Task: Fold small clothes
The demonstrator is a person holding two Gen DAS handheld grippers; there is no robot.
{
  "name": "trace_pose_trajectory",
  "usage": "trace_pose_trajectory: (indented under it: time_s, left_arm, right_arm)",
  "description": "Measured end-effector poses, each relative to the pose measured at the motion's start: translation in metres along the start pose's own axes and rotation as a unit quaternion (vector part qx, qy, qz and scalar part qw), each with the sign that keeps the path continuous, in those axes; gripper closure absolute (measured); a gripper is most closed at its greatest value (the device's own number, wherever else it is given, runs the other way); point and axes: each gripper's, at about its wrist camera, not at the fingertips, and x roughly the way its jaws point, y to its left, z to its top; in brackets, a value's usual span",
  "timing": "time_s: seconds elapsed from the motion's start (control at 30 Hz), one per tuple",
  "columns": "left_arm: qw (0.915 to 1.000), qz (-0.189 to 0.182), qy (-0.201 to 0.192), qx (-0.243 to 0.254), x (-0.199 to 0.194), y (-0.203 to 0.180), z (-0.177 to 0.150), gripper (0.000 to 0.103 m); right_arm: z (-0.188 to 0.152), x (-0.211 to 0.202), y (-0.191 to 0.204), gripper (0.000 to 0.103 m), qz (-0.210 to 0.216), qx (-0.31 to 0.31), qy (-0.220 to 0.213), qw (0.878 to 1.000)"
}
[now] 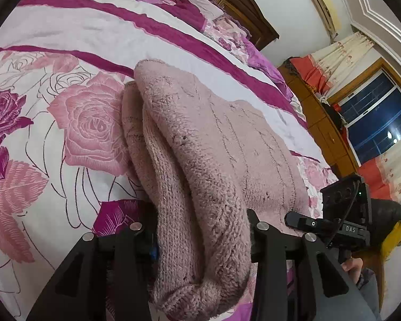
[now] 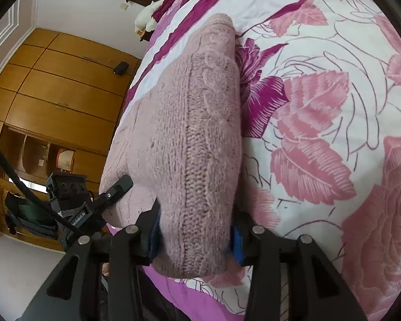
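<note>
Bed: a wide bed fills both wrist views, spread with a white quilt printed with large pink and magenta roses and crossed by magenta stripes toward the headboard end.

Wardrobe: a wooden wall unit with panelled doors and open cubbies stands past one side of the bed in the right wrist view.

Window: a dark pane framed in wood, hung with cream and coral curtains, shows past the bed's other side in the left wrist view.

Sweater: a dusty-pink cable-knit sweater lies folded into a long, thick bundle at the bed's near edge, its far end reaching toward the striped part of the quilt and its near end lapping over the edge.

Left gripper: its black fingers stand on either side of the sweater's near end, with the doubled-over knit bulging between them; whether the pads press the wool or are merely close alongside cannot be told.

Right gripper: it straddles the sweater's other near fold, blue pads close against the knit on both sides; whether the pads are pressing cannot be told.

Hand: a person's hand wraps the right gripper's handle, seen at the lower right of the left wrist view.
</note>
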Motion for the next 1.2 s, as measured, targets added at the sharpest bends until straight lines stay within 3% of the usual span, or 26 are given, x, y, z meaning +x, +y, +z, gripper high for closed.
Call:
trace_pose_trajectory:
  time_s: [0.23,0.4,0.6,0.77,0.87,0.97,1.03,1.1,1.17,1.2]
  left_arm:
    - [0.9998,0.021,-0.005,-0.001,-0.013,-0.003,-0.01,0.073]
    - [0.9961,0.076,-0.036,0.027,-0.033,-0.013,-0.022,0.065]
    - [0.9843,0.113,-0.096,0.096,-0.059,-0.045,-0.038,0.061]
    - [0.9664,0.133,-0.143,0.167,-0.08,-0.079,-0.052,0.042]
    - [0.956,0.145,-0.169,0.191,-0.088,-0.097,-0.056,0.034]
    - [0.9464,0.153,-0.2,0.203,-0.092,-0.108,-0.063,0.028]
    - [0.9405,0.165,-0.213,0.207,-0.087,-0.111,-0.068,0.025]
    - [0.9358,0.18,-0.209,0.219,-0.079,-0.113,-0.073,0.023]
    - [0.931,0.2,-0.196,0.234,-0.067,-0.114,-0.077,0.023]
    - [0.9294,0.208,-0.192,0.237,-0.062,-0.112,-0.079,0.023]
  right_arm:
    - [-0.01,-0.018,-0.008,0.045,-0.011,-0.008,-0.007,1.0]
    - [-0.021,-0.037,-0.007,0.04,-0.028,-0.03,-0.021,0.999]
    - [-0.037,-0.063,0.007,0.038,-0.078,-0.076,-0.057,0.992]
    - [-0.054,-0.086,0.031,0.038,-0.115,-0.128,-0.113,0.979]
    - [-0.065,-0.103,0.05,0.038,-0.125,-0.165,-0.168,0.964]
    - [-0.081,-0.119,0.072,0.022,-0.164,-0.226,-0.241,0.929]
    - [-0.098,-0.126,0.084,0.004,-0.196,-0.276,-0.294,0.894]
    - [-0.112,-0.127,0.091,0.0,-0.217,-0.319,-0.331,0.861]
    - [-0.115,-0.122,0.092,0.0,-0.238,-0.338,-0.34,0.845]
    - [-0.116,-0.118,0.091,0.0,-0.245,-0.341,-0.337,0.843]
